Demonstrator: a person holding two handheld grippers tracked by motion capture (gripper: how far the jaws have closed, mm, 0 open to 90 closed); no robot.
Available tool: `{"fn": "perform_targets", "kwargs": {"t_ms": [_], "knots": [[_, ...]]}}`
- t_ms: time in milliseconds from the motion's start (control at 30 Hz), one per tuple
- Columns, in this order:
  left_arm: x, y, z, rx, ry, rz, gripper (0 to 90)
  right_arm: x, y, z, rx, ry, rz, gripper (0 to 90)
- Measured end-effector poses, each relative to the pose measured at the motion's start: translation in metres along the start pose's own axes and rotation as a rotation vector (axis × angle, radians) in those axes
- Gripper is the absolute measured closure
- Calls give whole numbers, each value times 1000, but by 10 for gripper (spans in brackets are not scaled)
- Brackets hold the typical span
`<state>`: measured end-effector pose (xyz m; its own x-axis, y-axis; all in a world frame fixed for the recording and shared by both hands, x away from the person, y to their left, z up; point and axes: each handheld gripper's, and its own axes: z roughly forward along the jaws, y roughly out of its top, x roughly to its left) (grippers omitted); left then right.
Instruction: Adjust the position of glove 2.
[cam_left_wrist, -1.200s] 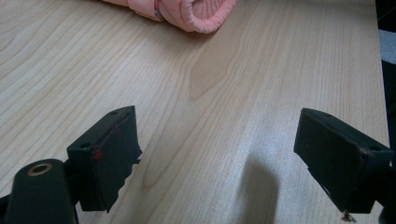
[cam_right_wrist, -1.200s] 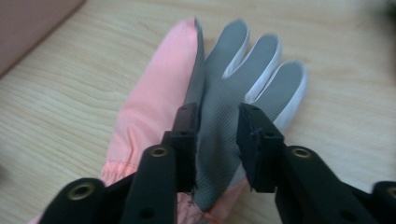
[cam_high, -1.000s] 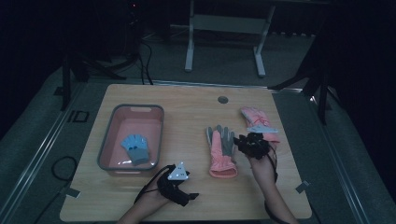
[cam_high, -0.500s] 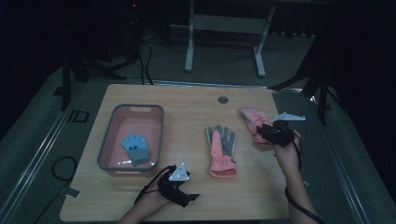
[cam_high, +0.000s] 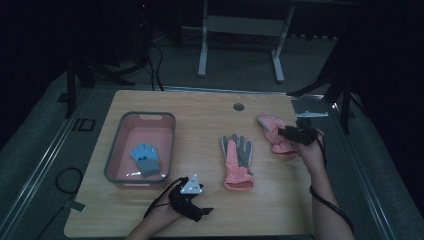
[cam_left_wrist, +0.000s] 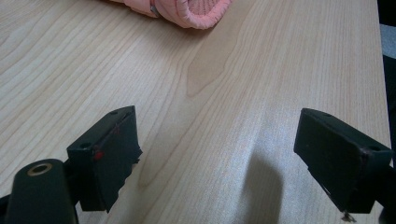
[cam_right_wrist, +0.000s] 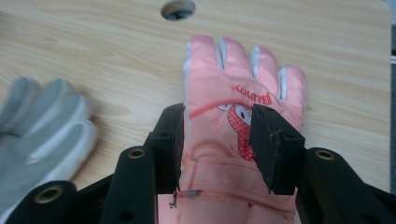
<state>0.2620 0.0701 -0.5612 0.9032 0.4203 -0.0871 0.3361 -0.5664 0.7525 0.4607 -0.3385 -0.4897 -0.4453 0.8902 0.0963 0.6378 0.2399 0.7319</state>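
R gripper (cam_right_wrist: 215, 140), jaws just opening, straddles pink glove (cam_right_wrist: 243, 93) w/o pinching, lining up a grab; L gripper (cam_left_wrist: 224, 163) idles wide, empty.

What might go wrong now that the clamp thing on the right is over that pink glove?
The right gripper, its jaws just opening, straddles the pink padded glove with the Bunny print at the wooden table's right edge. It may pinch only a fold of fabric and lose it, or nudge the glove off that edge.
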Motion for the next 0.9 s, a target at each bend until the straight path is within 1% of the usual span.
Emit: {"fn": "perform_targets", "kwargs": {"t_ms": [67, 100, 167, 200, 233, 267, 300, 333, 367, 467, 567, 633, 667, 733, 767, 900], "knots": [[0, 0, 0, -1, 0, -2, 143, -4, -2, 9, 15, -5, 2, 554], [0, 0, 0, -1, -1, -2, 143, -7, -3, 12, 21, -19, 9, 563], [0, 0, 0, 0, 0, -2, 143, -13, -5, 19, 28, -14, 41, 561], [0, 0, 0, 1, -1, -2, 143, -15, -6, 22, 31, -23, 48, 575], [0, 0, 0, 4, -3, 3, 143, -16, -9, 26, 54, -27, 45, 590], [0, -1, 1, 11, -1, 11, 143, -17, -12, 32, 80, -43, 43, 595], [0, -1, 1, 10, -1, 12, 143, -17, -16, 36, 86, -48, 45, 602], [0, -1, 1, 10, -2, 11, 143, -18, -17, 38, 77, -37, 60, 615], [0, -1, 1, 6, 0, 9, 143, -19, -18, 38, 72, -35, 73, 627], [0, -1, 0, 2, 0, 6, 143, -15, -19, 39, 68, -49, 67, 676], [-1, -1, 1, 8, -1, 13, 143, -13, -18, 40, 71, -56, 76, 774], [-1, -1, 1, 11, -1, 16, 143, -10, -17, 39, 69, -80, 73, 831], [-1, -1, 1, 11, -2, 15, 143, -8, -17, 39, 65, -88, 81, 839], [0, -1, 1, 7, -2, 12, 143, -8, -19, 38, 47, -99, 120, 865], [0, -1, 1, 6, -2, 10, 142, -7, -19, 37, 43, -108, 130, 873], [0, -1, 1, 4, -5, 9, 143, 3, -16, 28, 24, -159, 129, 890]]}}
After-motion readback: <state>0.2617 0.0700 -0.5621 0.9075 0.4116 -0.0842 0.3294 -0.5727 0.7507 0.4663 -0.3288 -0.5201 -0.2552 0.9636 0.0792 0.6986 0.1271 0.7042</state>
